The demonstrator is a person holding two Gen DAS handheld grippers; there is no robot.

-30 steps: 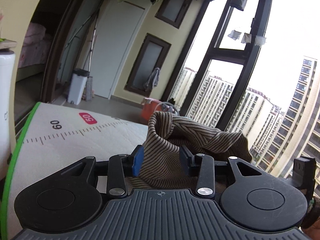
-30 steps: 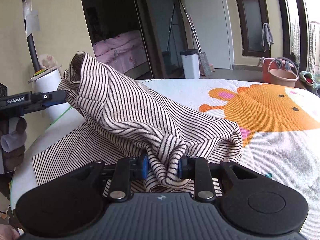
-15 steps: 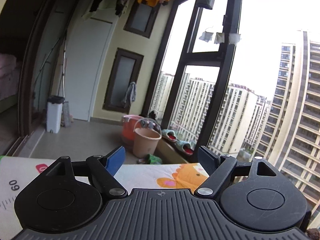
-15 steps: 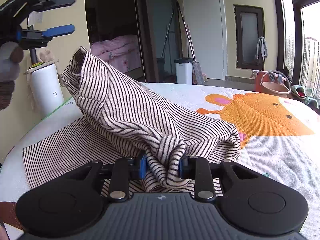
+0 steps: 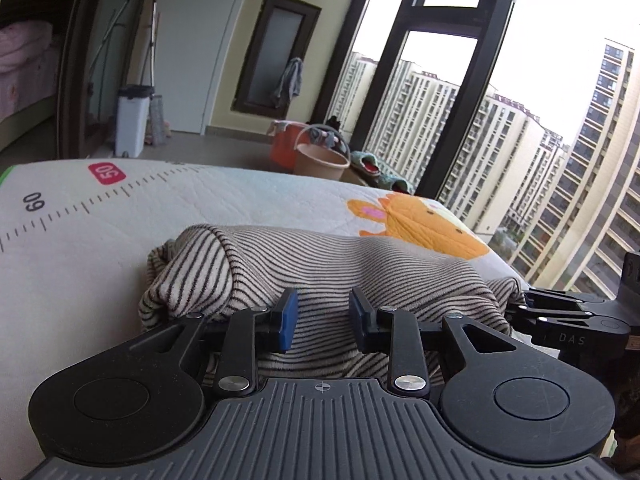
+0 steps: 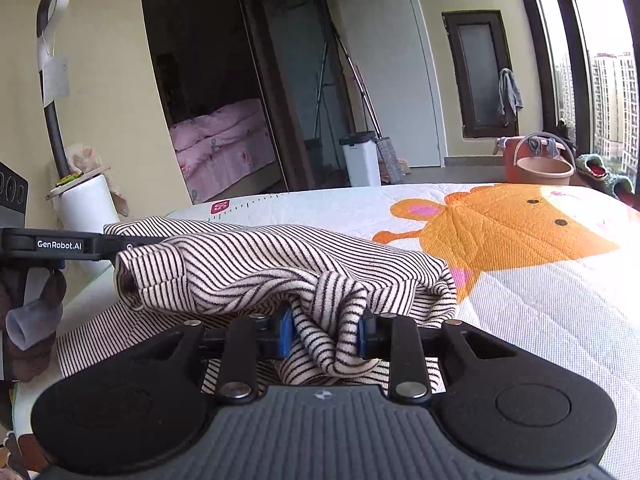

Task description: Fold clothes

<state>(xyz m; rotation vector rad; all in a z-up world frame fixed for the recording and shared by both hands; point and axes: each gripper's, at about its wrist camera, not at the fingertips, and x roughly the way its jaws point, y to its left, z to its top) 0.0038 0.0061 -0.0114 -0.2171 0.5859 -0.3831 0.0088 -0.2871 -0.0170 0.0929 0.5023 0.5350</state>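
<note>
Striped garment [image 6: 256,276] now lies lower on giraffe-print mat [image 6: 540,280].

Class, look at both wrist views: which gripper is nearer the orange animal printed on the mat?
Right. The right gripper pinches the striped garment at its end beside the orange animal; the left gripper sits at the far end.

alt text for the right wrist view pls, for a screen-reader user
The right gripper is clamped on a bunched fold of a cream knit garment with thin black stripes, lying folded over on a white quilted mat with an orange cartoon animal. The left gripper reaches in from the left edge.
</note>
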